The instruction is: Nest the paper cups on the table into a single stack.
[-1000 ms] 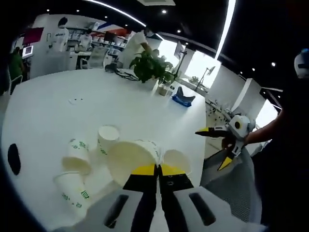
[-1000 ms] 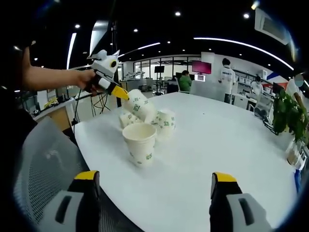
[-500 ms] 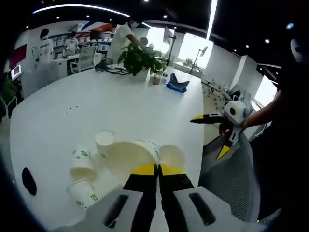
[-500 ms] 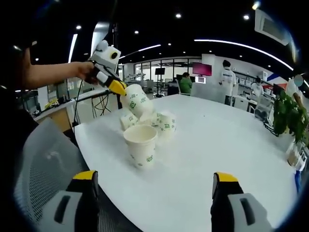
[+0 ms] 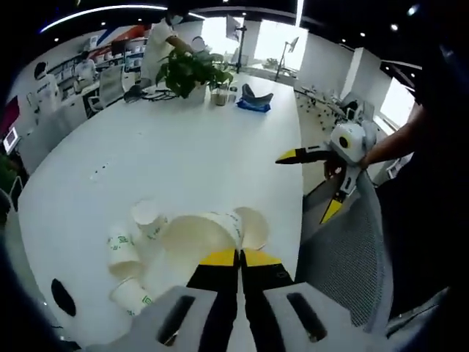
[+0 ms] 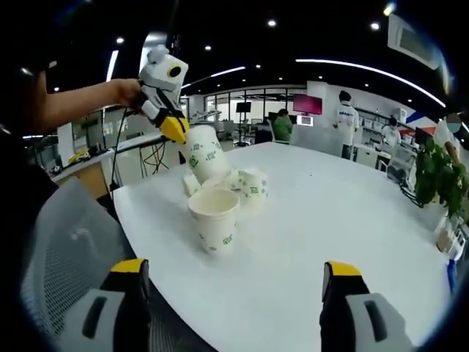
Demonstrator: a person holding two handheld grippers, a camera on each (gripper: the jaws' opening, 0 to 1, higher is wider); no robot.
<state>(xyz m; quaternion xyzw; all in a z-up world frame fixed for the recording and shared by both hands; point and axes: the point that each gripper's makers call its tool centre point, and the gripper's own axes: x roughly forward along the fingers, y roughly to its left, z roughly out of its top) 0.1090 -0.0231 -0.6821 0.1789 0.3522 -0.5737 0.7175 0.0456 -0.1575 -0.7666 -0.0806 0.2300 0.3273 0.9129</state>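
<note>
Your left gripper (image 5: 239,257) jaws are clamped on the rim of a paper cup (image 5: 199,238), held above the upright cup (image 6: 213,219) on the desk (image 6: 330,220). Your right gripper (image 6: 231,275) jaws stand wide apart, holding nothing.

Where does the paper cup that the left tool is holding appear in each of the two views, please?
Left gripper view: the held cup sits low at centre, just above the shut jaws of the left tool, mouth toward the camera.
Right gripper view: upper left, hanging from the left tool above the other cups.
Shared landmark: the upright cup, seen just right of the held cup.
</note>
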